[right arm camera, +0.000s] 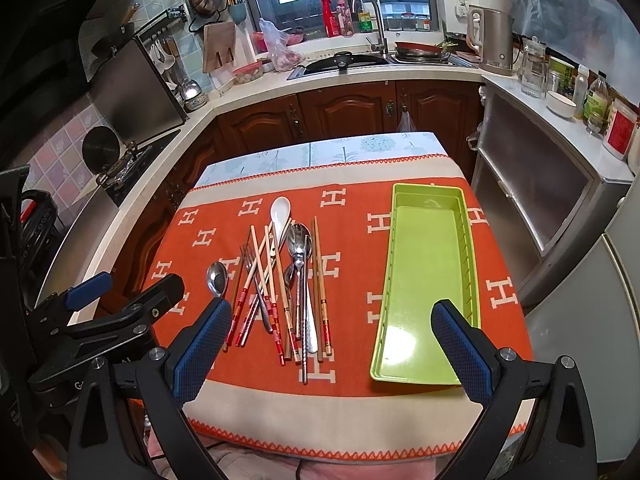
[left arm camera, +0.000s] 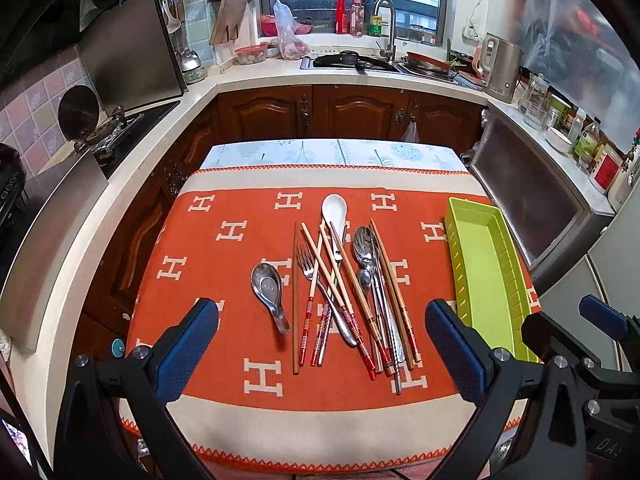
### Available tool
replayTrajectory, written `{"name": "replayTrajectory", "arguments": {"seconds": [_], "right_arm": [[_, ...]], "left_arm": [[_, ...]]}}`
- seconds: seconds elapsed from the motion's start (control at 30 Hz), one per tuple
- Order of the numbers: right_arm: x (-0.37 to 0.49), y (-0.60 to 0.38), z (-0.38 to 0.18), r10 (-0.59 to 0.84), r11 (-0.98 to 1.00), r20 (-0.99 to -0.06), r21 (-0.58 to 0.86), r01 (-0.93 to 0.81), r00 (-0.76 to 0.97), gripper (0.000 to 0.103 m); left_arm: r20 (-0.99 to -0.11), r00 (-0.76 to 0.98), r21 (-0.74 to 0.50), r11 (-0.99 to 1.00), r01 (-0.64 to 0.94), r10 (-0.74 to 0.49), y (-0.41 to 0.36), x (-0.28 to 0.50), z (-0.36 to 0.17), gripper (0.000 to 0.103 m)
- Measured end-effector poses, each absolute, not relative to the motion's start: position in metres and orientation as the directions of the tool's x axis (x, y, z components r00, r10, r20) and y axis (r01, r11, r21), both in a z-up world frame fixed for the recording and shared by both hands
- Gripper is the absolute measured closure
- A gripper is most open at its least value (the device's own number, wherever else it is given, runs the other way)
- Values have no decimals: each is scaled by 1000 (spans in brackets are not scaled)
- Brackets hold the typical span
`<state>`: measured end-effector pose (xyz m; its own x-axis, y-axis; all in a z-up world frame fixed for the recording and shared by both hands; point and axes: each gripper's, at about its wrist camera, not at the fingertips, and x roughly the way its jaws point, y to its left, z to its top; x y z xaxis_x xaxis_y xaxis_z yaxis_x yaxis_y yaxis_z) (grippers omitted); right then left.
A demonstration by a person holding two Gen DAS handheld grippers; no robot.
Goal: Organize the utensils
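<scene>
A pile of utensils (left arm camera: pixel 344 288) lies on the orange cloth: chopsticks (left arm camera: pixel 316 300), a fork (left arm camera: pixel 310 264), metal spoons (left arm camera: pixel 366 248), a white ceramic spoon (left arm camera: pixel 335 208) and a short steel spoon (left arm camera: pixel 267 284) apart at the left. The pile also shows in the right wrist view (right arm camera: pixel 288 280). An empty green tray (left arm camera: pixel 484 272) (right arm camera: pixel 428 276) lies to the right. My left gripper (left arm camera: pixel 320 344) is open above the near edge, before the pile. My right gripper (right arm camera: pixel 332 344) is open, between pile and tray.
The table (left arm camera: pixel 320 420) stands in a kitchen. Wooden cabinets (left arm camera: pixel 352 112) and a sink counter (left arm camera: pixel 360 68) are behind it, a stove (left arm camera: pixel 116 132) at the left, and a steel cabinet (left arm camera: pixel 532 208) with jars at the right.
</scene>
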<state>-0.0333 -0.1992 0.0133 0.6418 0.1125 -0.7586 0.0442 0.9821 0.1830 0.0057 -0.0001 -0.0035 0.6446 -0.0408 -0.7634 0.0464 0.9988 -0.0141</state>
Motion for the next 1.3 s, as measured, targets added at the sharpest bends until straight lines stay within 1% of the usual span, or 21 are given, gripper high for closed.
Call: {"name": "replayTrajectory", "arguments": {"seconds": [0.93,1.13,1.2,1.3], "right_arm": [[-31,-188,4,129,980,-766,195,36,630,2],[-22,-187,2,144,978,-773,205,29,618,2],[-17,-188,-1,163,975,-775,220,19,611,2],[-8,-190,-3,183,971,-779,238,13,600,2]], "left_arm": [[-775,630,-27,999,39,-46,12,6,-8,1],[-773,634,-13,999,35,-32,12,7,-8,1],[-770,637,-16,999,42,-40,13,9,-8,1],[-760,644,-63,996,63,-89,18,15,-5,1]]}}
